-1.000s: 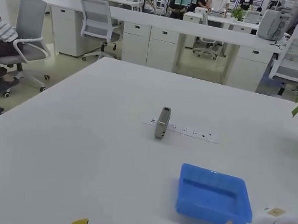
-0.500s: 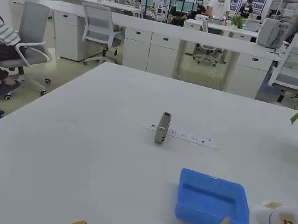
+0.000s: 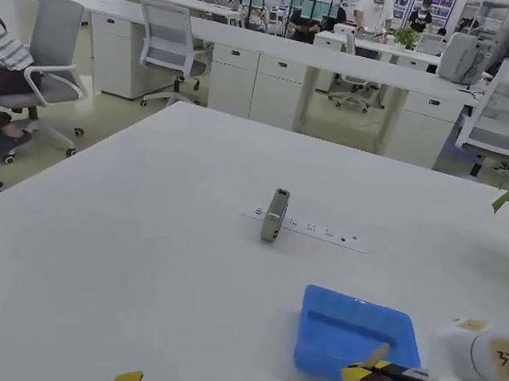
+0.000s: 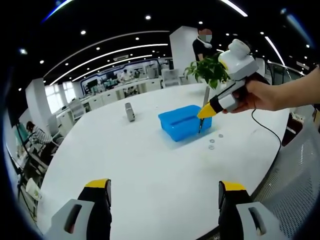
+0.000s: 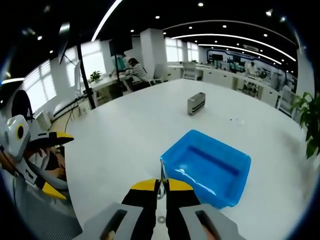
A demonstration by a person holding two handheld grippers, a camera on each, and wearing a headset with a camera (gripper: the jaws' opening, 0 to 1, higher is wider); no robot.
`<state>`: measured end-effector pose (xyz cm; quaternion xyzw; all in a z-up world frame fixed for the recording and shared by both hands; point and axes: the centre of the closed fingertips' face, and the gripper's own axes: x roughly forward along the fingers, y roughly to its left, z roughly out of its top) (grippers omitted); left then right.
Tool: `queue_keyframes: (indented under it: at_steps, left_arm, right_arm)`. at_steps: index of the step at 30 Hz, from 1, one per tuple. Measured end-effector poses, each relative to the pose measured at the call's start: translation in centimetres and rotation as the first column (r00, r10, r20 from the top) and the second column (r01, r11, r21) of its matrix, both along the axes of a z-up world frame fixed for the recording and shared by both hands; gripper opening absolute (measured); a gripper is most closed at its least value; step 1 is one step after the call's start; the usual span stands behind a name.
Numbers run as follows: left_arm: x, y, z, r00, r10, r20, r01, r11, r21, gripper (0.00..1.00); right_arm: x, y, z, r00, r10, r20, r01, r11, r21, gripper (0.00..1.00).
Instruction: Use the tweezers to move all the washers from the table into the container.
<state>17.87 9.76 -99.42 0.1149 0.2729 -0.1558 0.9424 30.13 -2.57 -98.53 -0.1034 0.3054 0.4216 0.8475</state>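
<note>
Three washers (image 4: 211, 141) lie on the white table (image 3: 148, 262) just beside the blue container (image 3: 355, 334), near the tweezers (image 4: 200, 125) pinched in the right gripper (image 4: 205, 112). Left gripper (image 4: 164, 184) jaws spread wide; a power strip (image 3: 321, 231) sits mid-frame beyond.

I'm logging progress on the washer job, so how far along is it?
Done: nothing yet, since the blue container looks empty. In hand: the right gripper is shut on the tweezers, whose tips point down beside the container. Left: at least three washers lie on the table. The left gripper is open.
</note>
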Motion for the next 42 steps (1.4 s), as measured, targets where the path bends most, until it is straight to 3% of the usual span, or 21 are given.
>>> queue_keyframes:
  at_steps: [11,16,27,34,42]
  left_arm:
    - [0.0,0.0,0.0,1.000,0.001,0.000,-0.001,1.000,-0.009,0.90]
    - [0.1,0.1,0.0,1.000,0.009,0.001,-0.009,1.000,-0.011,0.90]
    - [0.0,0.1,0.0,1.000,0.007,0.000,-0.007,1.000,-0.002,0.90]
    - [0.0,0.1,-0.2,1.000,0.005,-0.010,-0.005,1.000,0.003,0.90]
    - [0.0,0.2,-0.3,1.000,0.008,-0.014,-0.008,1.000,0.001,0.90]
  right_arm:
    - [1.0,-0.2,1.5,0.999,-0.010,0.033,0.009,1.000,0.018,0.01]
    - [1.4,-0.5,1.8,0.999,-0.011,0.048,0.011,1.000,0.002,0.01]
    - [3.8,-1.1,3.2,0.995,-0.034,0.093,0.035,0.999,-0.008,0.01]
    - [5.1,-0.9,2.8,0.994,-0.044,0.099,0.046,0.999,-0.014,0.01]
    - [6.3,-0.2,0.9,0.996,-0.047,0.076,0.050,0.998,-0.036,0.01]
